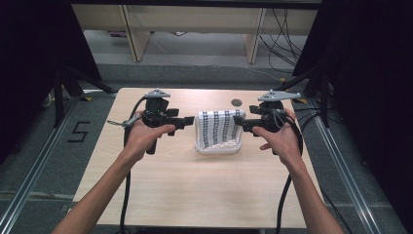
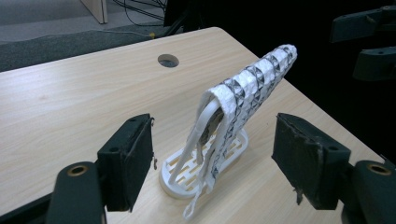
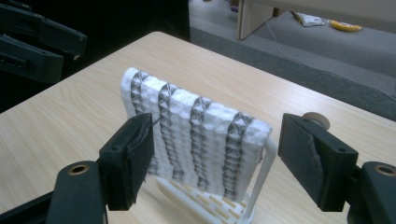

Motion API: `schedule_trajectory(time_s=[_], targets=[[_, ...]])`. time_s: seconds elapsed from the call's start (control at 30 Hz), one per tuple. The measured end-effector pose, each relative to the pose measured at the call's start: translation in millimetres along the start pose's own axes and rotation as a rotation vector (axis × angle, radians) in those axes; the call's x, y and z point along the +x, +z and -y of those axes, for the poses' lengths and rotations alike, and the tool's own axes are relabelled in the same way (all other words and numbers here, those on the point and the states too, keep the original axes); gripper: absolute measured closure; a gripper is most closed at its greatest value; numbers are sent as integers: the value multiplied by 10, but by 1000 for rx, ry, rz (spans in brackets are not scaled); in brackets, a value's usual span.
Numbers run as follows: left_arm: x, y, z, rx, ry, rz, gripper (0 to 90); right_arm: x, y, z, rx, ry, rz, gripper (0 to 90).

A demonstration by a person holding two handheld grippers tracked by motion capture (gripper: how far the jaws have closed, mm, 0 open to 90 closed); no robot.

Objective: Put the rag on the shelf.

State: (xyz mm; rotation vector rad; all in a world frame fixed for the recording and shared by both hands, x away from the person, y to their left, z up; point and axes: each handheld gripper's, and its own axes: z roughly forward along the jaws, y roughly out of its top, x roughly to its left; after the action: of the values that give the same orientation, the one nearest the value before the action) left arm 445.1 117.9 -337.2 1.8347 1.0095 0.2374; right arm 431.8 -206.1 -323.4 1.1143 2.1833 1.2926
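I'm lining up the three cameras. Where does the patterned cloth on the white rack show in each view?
High view: cloth at table centre, between both claws.
Left gripper view: cloth seen edge-on, centre-right.
Right gripper view: cloth broadside, centre.
Shared landmark: the white rack.

In the high view, the near side of the white rack [image 1: 217, 147] is covered by the patterned cloth [image 1: 217, 127] draped over it, and the jaws of the right gripper [image 1: 239, 123] are too small to be told apart. In the right gripper view, the rack's base [image 3: 211, 205] is cut off by the bottom edge. In the left gripper view, the worktop's [image 2: 70, 98] right edge is lost in darkness.
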Motion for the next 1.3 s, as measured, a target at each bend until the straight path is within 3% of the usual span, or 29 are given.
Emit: schedule_trajectory(time_s=[0.2,0.37,0.4,0.43,0.6,0.63,0.87,1.0,1.03,1.07,1.3], targets=[[24,-40,75,-18,-24,23,278,-10,-46,76,19,-14,-6,270],[21,-81,139,-17,-17,24,278,-1,-53,140,12,-24,-14,270],[18,-86,155,-16,-12,19,278,17,-61,150,19,-5,-11,270],[20,-86,173,-10,-8,20,278,15,-55,164,11,-25,-13,270],[27,-96,269,-1,-4,13,278,46,-50,231,16,-27,-32,268],[30,-103,293,0,-3,16,278,58,-59,242,24,-9,-34,268],[23,-181,419,-10,-5,29,277,68,-86,329,31,-34,-32,267],[7,-221,477,-13,0,33,277,95,-103,358,42,-17,-35,267],[2,-234,493,-11,0,33,277,85,-99,372,33,-44,-32,266],[1,-247,509,-11,4,30,277,104,-105,385,41,-24,-38,266],[-11,-319,641,-2,25,27,277,113,-117,472,53,-34,-44,263]])
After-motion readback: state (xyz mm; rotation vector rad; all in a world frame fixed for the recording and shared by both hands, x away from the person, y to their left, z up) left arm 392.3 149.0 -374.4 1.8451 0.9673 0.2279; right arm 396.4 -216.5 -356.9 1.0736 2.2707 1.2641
